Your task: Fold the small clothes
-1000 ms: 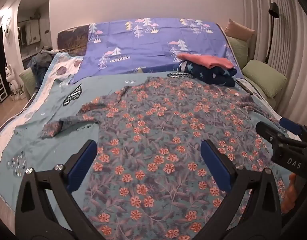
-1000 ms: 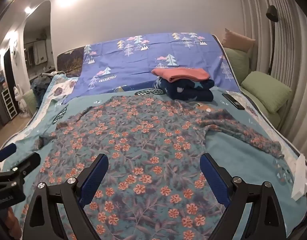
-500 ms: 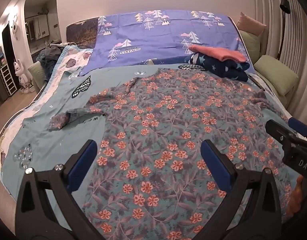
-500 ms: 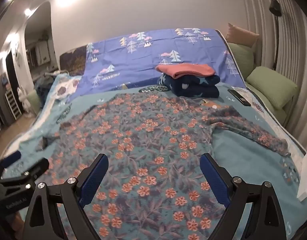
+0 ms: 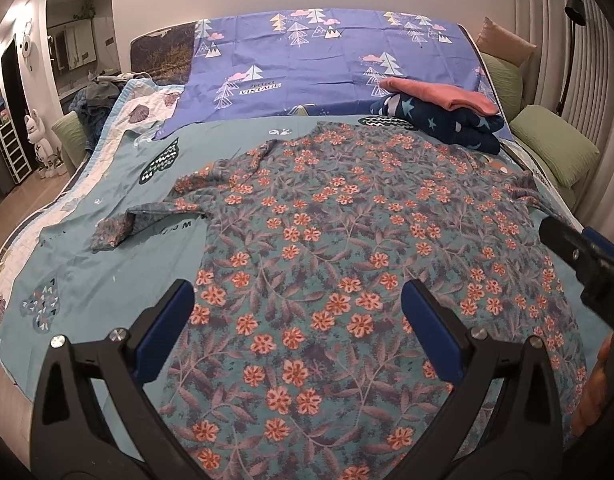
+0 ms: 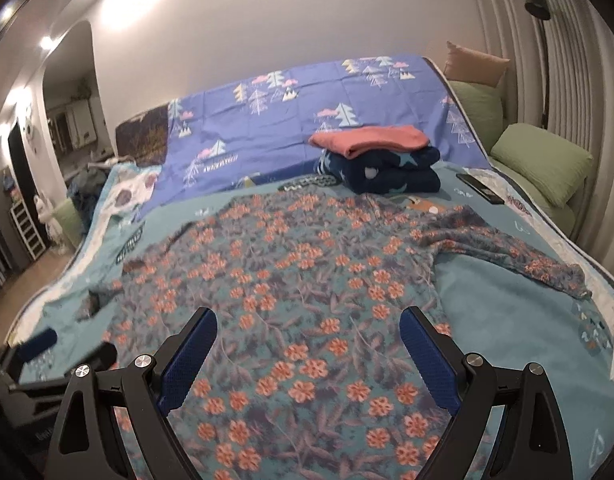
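The flowered shirt (image 5: 347,248) lies spread flat across the middle of the bed (image 5: 87,280), hem toward the cameras, collar at 12 o'clock. One sleeve (image 5: 147,216) is crumpled at 9 o'clock in the left view; the other sleeve (image 6: 519,252) trails to 3 o'clock in the right view. The left gripper (image 5: 297,312) and right gripper (image 6: 307,340) both hover over the hem with jaws wide apart, holding nothing.

The step in hand looks like taking the first grip. It would go best with each gripper pinching one layer at a sleeve or hem corner, smoothing the crumpled sleeve before folding inward.

The folded pile (image 6: 383,164) sits just beyond the collar at 1 o'clock, so folds should come toward the near edge. Bare blanket lies open at 9 and 3 o'clock; a dark remote (image 6: 481,189) rests at 2 o'clock.
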A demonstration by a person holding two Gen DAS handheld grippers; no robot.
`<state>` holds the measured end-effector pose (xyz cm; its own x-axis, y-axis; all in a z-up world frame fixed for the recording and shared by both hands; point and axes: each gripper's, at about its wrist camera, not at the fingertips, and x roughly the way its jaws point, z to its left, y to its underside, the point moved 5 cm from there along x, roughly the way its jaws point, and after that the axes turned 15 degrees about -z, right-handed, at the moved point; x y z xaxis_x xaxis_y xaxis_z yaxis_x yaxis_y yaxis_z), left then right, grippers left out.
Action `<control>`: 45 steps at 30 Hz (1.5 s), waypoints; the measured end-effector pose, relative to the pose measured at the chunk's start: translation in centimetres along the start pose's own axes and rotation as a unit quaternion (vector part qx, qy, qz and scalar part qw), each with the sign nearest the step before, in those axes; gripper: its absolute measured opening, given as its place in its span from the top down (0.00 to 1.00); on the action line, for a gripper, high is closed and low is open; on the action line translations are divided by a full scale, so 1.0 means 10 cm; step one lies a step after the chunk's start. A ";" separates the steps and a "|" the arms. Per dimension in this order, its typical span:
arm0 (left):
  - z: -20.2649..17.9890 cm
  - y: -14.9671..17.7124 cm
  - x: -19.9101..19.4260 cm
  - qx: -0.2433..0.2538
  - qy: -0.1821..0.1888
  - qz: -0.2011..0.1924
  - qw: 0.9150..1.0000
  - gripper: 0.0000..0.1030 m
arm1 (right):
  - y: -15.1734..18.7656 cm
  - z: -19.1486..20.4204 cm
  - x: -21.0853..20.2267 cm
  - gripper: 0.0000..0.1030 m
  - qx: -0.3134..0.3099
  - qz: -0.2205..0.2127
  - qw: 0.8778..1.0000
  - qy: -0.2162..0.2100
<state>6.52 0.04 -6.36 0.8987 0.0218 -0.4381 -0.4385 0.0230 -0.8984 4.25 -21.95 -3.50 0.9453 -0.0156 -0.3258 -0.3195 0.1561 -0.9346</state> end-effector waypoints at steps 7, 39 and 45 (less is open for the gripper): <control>0.09 -0.05 0.08 0.012 0.012 -0.005 1.000 0.00 | -0.04 0.12 0.14 0.08 -0.007 -0.005 1.000 0.024; 0.10 -0.24 -0.07 0.010 0.044 -0.034 0.998 0.00 | -0.09 0.23 0.16 0.08 -0.015 0.014 0.997 0.068; -0.03 -0.25 -0.26 0.013 0.029 -0.058 0.998 0.00 | -0.14 0.08 0.03 0.08 -0.008 0.018 0.998 0.063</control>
<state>5.33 -0.36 -2.96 0.9419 -0.0404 -0.3335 -0.3315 0.0482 -0.9422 5.05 -21.41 -2.22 0.9174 -0.1350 -0.3744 -0.3559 0.1425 -0.9236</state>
